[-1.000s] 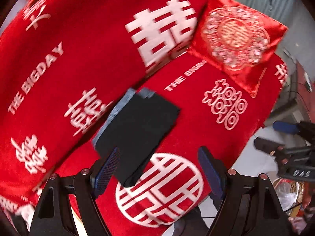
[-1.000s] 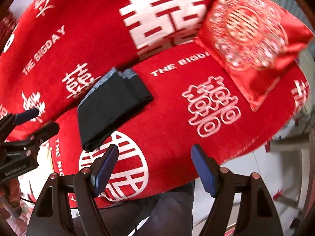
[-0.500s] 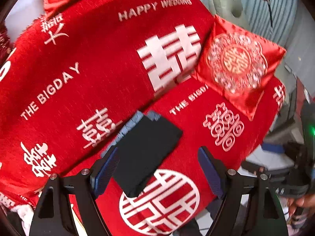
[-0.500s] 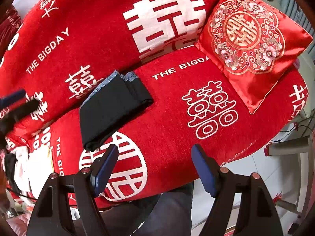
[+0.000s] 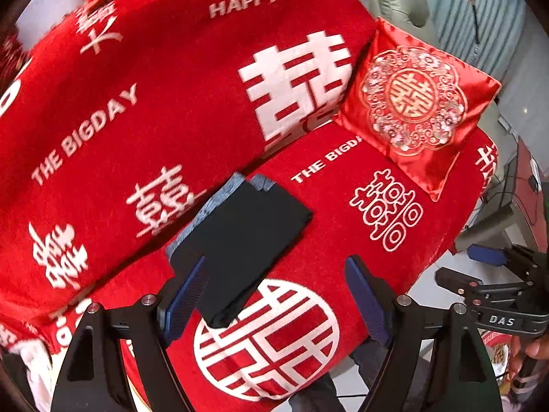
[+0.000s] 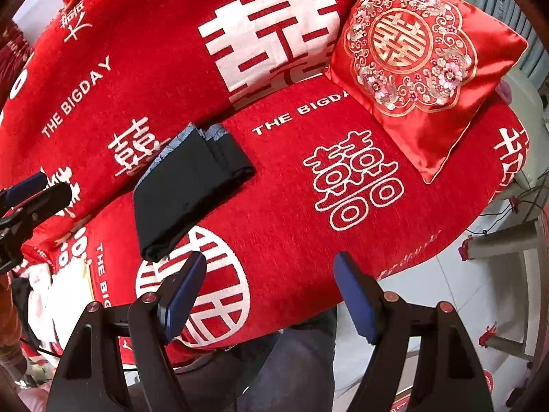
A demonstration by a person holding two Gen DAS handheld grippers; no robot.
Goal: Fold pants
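Observation:
The dark pants [image 5: 240, 240] lie folded into a compact rectangle on the red sofa seat [image 5: 343, 240], with a blue-grey waistband lining showing at the far end. My left gripper [image 5: 276, 295] hovers above their near end, open, nothing between its blue pads. In the right wrist view the pants [image 6: 185, 189] sit to the upper left of my right gripper [image 6: 269, 292], which is open and empty over the seat's front edge. Each gripper also shows in the other's view: the right gripper [image 5: 463, 267] at the right edge, the left gripper [image 6: 44, 189] at the left edge.
A red satin cushion [image 5: 411, 110] [image 6: 411, 58] leans at the seat's far right. The sofa's back [image 5: 154, 86] rises behind the pants. White and dark cloth [image 6: 44, 302] is piled at the left. A person's dark-trousered leg [image 6: 291, 360] and pale floor [image 6: 446, 292] lie below the seat edge.
The left gripper has lifted and pulled back a little, so more of the sofa back shows. The pants lie unmoved. The right gripper stays about where it was, both grippers open throughout.

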